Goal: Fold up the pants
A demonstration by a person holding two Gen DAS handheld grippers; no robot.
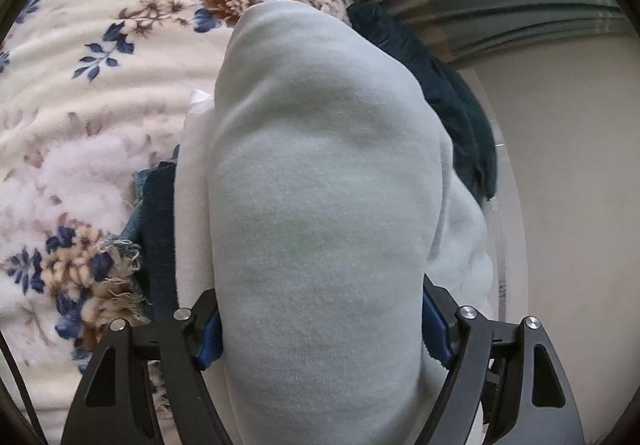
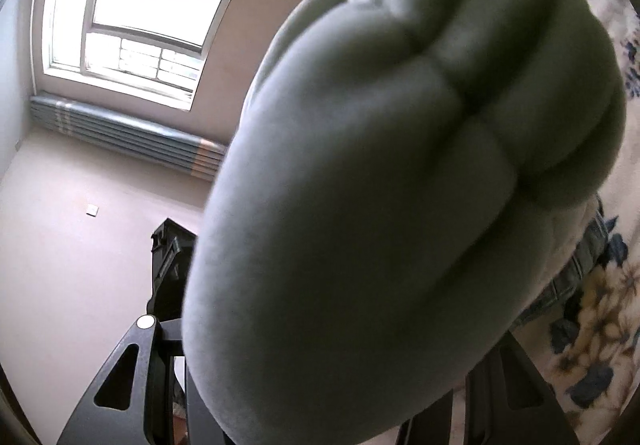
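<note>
Bright window [image 2: 136,5], beige wall [image 2: 80,225], floral blanket [image 1: 100,93].

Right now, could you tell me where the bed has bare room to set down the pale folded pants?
Bare floral blanket lies left of the pale folded pants. It is crowded beside them: frayed denim on the left, a dark teal garment on the right by the bed's edge.

Pale pants [image 1: 320,205] between left jaws

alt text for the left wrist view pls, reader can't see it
A thick fold of pale grey-white pants fills the centre, bulging between the blue-padded fingers of the left gripper. Behind lie a floral fleece blanket, frayed denim and dark teal fabric.
</note>
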